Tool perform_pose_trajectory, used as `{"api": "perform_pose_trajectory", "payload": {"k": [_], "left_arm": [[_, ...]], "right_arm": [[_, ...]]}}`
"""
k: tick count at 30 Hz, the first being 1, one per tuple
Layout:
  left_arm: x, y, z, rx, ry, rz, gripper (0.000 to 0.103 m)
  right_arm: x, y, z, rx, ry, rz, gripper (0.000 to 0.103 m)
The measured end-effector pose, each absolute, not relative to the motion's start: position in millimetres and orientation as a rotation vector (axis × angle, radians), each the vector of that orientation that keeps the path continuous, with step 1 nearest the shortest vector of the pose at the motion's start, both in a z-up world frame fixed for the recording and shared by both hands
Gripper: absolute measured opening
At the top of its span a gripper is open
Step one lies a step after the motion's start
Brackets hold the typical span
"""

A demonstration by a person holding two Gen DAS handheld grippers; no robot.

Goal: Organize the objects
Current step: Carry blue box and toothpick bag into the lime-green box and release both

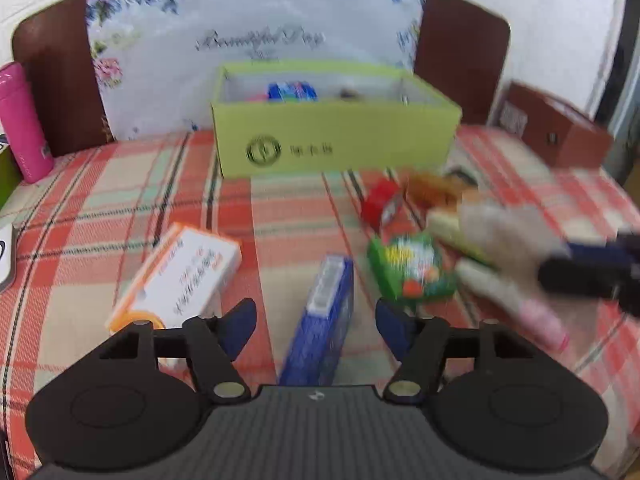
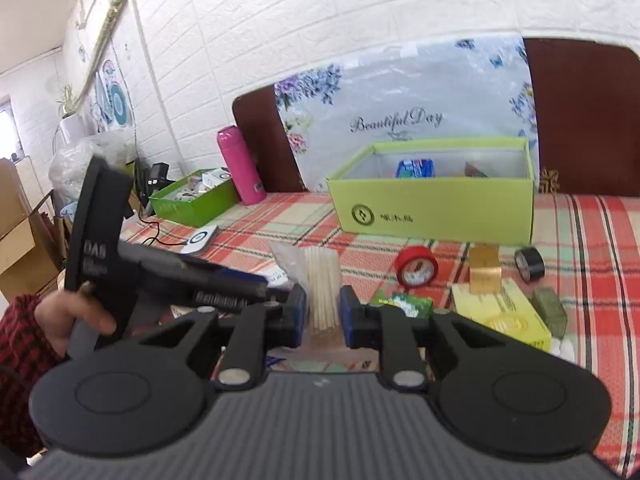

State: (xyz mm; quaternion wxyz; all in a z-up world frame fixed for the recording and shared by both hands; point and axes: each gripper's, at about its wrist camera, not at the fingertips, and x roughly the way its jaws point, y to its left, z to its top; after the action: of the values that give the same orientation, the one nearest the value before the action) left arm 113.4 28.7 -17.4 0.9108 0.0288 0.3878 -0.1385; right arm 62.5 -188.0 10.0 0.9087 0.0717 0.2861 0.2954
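We hold our right gripper (image 2: 323,312) above the plaid tablecloth (image 2: 580,216), its blue pads clamped on a clear packet of wooden sticks (image 2: 322,288) that stands upright between them. Just past the right pad lies a green snack packet (image 2: 404,304), and beyond it a red tape roll (image 2: 416,266) stands on edge. A small gold box (image 2: 485,270) sits beside a yellow box (image 2: 508,316), with a black tape roll (image 2: 529,264) farther right. The open lime-green cardboard box (image 2: 436,208) rests at the back of the table, a blue packet (image 2: 414,168) showing inside it. A pink bottle (image 2: 239,164) stands left of it, near a smaller green tray (image 2: 192,208) of odds and ends.

Our left gripper (image 1: 316,326) hovers low over the cloth with its fingers spread wide and holding nothing. A blue box (image 1: 324,320) lies lengthwise between the open fingers; whether it touches them we cannot tell. An orange-and-white box (image 1: 180,280) lies just left of the left finger (image 1: 240,324), and the green snack packet (image 1: 412,272) just beyond the right one. The lime-green cardboard box (image 1: 336,136) sits straight ahead. The right side of this view is badly blurred, so the things there are hard to name.
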Motion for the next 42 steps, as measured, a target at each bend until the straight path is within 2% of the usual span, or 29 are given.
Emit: {"api": "perform_pose_trajectory", "payload": {"k": [2, 3, 4, 5, 7, 9, 17, 27, 32, 42], "left_arm": [[113, 27, -30, 0.082, 0.832, -0.277, 0.069], [115, 28, -35, 0.082, 0.852, -0.277, 0.066], [117, 29, -39, 0.068, 0.870, -0.282, 0.046], [119, 32, -41, 0.049, 0.883, -0.288, 0.035], [121, 35, -41, 0.009, 0.890, -0.287, 0.031], [121, 34, -37, 0.019, 0.869, -0.281, 0.018], [126, 22, 22, -0.011, 0.694, -0.331, 0.017], [192, 8, 86, -0.076, 0.546, -0.325, 0.017], [250, 10, 89, -0.080, 0.548, -0.257, 0.017], [337, 23, 52, -0.084, 0.636, -0.189, 0.017]], "right_arm": [[65, -191, 4, 0.165, 0.612, 0.600, 0.018], [63, -193, 2, 0.171, 0.617, 0.597, 0.018], [63, -193, 1, 0.172, 0.619, 0.595, 0.018], [62, -193, 1, 0.171, 0.617, 0.593, 0.018], [62, -194, 2, 0.169, 0.614, 0.589, 0.018], [64, -194, 2, 0.161, 0.615, 0.580, 0.018], [82, -197, 17, 0.145, 0.574, 0.557, 0.018], [157, -210, 60, 0.084, 0.431, 0.435, 0.018], [210, -206, 62, 0.048, 0.406, 0.386, 0.018], [303, -189, 24, 0.029, 0.437, 0.352, 0.019]]}}
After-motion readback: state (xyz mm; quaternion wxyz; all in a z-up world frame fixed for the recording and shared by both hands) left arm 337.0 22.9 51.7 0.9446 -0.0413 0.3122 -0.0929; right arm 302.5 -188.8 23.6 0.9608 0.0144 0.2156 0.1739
